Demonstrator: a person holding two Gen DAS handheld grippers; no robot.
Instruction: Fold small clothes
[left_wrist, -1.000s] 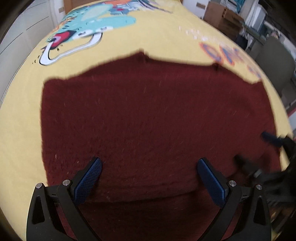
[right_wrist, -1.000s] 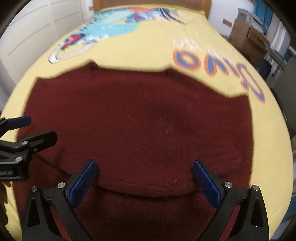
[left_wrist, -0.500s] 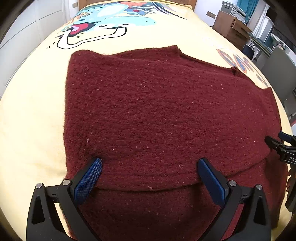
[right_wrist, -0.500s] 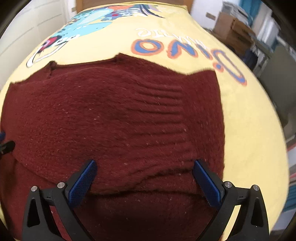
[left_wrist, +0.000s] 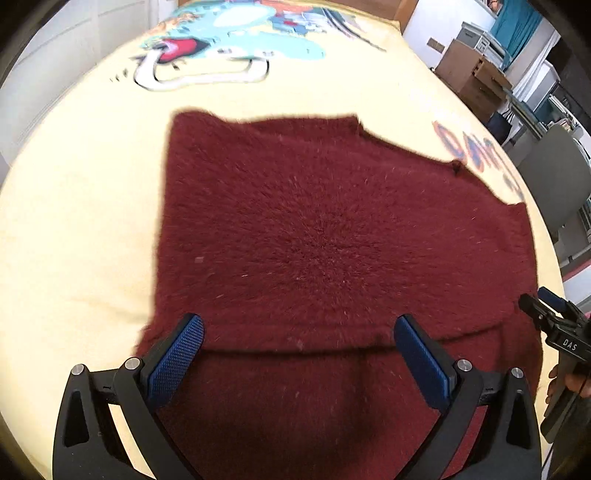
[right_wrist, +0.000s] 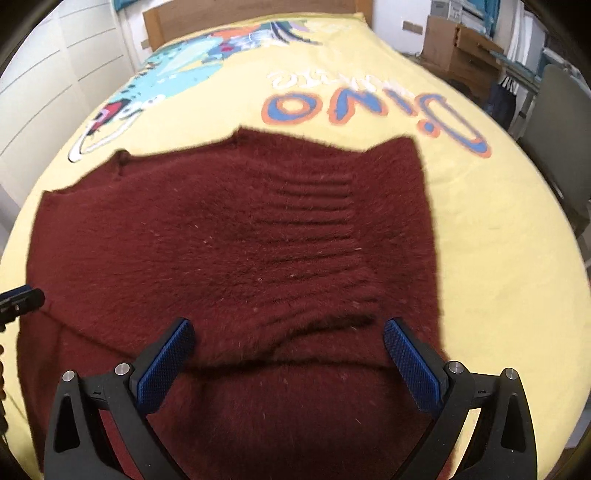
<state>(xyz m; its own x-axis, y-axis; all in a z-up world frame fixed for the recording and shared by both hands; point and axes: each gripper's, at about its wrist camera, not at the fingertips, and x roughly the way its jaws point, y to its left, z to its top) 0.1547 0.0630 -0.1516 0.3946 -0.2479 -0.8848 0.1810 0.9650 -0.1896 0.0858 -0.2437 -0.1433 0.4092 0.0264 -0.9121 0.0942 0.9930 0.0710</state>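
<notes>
A fuzzy dark red knit garment (left_wrist: 332, 240) lies flat on the yellow bedspread (left_wrist: 74, 240), with its near part folded over so a fold edge runs across just beyond my fingers. It also shows in the right wrist view (right_wrist: 229, 251), with a ribbed band toward its right side. My left gripper (left_wrist: 299, 350) is open and empty above the near left part of the garment. My right gripper (right_wrist: 288, 350) is open and empty above the near right part. The right gripper shows at the right edge of the left wrist view (left_wrist: 554, 325).
The bedspread (right_wrist: 498, 240) carries a cartoon dinosaur print (left_wrist: 229, 48) and "Dino" lettering (right_wrist: 369, 103) beyond the garment. A wooden headboard (right_wrist: 251, 14) stands at the far end. Cardboard boxes (left_wrist: 469, 74) and a grey chair (left_wrist: 554, 177) stand to the right; white cabinet doors (right_wrist: 55, 74) to the left.
Both grippers have pulled back and up from the garment, so more bedspread shows around it. Both stay open. The garment lies where it was.
</notes>
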